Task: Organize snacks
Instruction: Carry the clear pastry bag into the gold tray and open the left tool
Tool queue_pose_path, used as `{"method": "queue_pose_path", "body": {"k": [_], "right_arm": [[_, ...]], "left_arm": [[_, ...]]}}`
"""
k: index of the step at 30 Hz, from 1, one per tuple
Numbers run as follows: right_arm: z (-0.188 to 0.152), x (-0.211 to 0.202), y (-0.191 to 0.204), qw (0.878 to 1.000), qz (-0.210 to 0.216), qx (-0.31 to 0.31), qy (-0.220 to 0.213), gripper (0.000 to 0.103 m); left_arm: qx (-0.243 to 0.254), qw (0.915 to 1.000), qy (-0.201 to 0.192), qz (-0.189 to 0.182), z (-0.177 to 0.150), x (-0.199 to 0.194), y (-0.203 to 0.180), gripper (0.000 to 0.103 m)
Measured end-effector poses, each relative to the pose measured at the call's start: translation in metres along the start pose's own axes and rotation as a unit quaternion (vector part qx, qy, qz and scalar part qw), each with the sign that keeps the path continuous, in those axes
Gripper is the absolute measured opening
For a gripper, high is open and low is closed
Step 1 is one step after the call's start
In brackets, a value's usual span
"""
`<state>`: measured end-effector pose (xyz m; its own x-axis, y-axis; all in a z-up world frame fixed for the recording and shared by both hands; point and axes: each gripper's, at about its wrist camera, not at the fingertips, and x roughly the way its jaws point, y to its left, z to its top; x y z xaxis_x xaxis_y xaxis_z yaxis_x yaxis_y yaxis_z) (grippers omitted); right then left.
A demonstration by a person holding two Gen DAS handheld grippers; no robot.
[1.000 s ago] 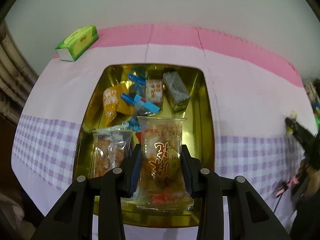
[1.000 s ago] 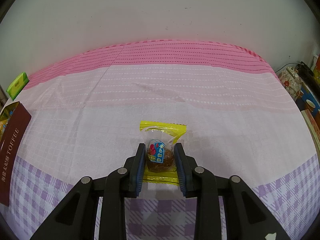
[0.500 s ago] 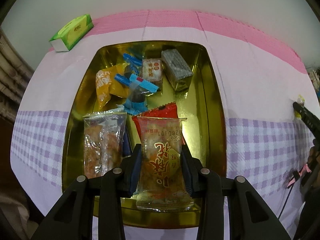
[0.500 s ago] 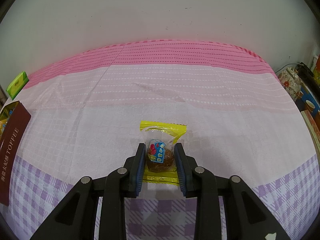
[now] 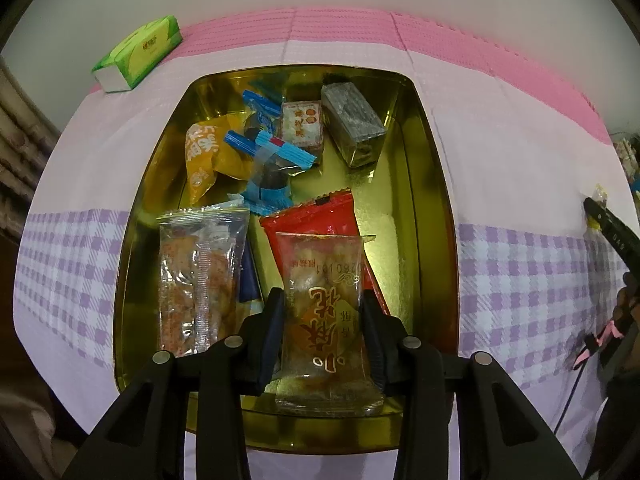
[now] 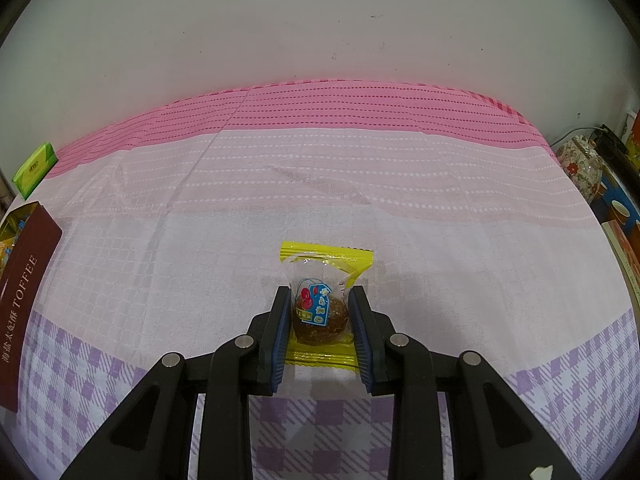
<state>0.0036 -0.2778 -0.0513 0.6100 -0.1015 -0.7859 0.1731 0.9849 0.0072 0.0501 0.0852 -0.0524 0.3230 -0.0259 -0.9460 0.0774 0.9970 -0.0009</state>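
The left tongs [image 5: 323,320] grip a clear snack packet [image 5: 326,320] with red characters and pale brown pieces inside, held above the near end of the gold tin [image 5: 436,184]. The right tongs [image 6: 319,320] are closed on a small yellow-edged candy packet [image 6: 322,304] with a round brown sweet and a blue label, low over the desk [image 6: 360,184].

The desk's pink, white and purple-checked cloth fills the right wrist view, which shows the tin only as a dark red side printed TOFFEE at the left edge. The left wrist view alone looks into the tin: a red packet [image 5: 316,220] under the held one, a clear packet of orange crackers [image 5: 198,276] at the left, an orange bag [image 5: 208,156], a grey block [image 5: 354,118] and blue-ended candies [image 5: 270,164] farther back. A green tissue pack [image 5: 138,54] sits beyond the tin, well apart from it.
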Motion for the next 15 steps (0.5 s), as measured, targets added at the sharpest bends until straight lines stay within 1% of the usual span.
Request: {"method": "queue_pose_path", "body": {"k": [2, 4, 9, 10, 12, 15], "right_arm": [[0.0, 0.0, 0.0, 1.0, 0.0, 0.0, 0.0, 0.028], [0.0, 0.0, 0.0, 1.0, 0.0, 0.0, 0.0, 0.028], [0.0, 0.0, 0.0, 1.0, 0.0, 0.0, 0.0, 0.028], [0.0, 0.0, 0.0, 1.0, 0.0, 0.0, 0.0, 0.028], [0.0, 0.0, 0.001, 1.0, 0.0, 0.0, 0.0, 0.028], [-0.001, 0.0, 0.001, 1.0, -0.001, -0.001, 0.0, 0.028]], "left_arm": [[-0.002, 1.0, -0.002, -0.006, 0.0, -0.003, 0.002, 0.042], [-0.004, 0.9999, -0.011, -0.009, 0.0, -0.007, 0.003, 0.046], [-0.008, 0.9993, -0.029, -0.023, 0.0, -0.022, 0.007, 0.047], [-0.009, 0.9989, -0.036, -0.027, 0.0, -0.026, 0.008, 0.047], [-0.013, 0.9981, -0.057, -0.023, 0.0, -0.034, 0.011, 0.048], [-0.025, 0.9951, -0.094, -0.02, -0.001, -0.05, 0.02, 0.051]]}}
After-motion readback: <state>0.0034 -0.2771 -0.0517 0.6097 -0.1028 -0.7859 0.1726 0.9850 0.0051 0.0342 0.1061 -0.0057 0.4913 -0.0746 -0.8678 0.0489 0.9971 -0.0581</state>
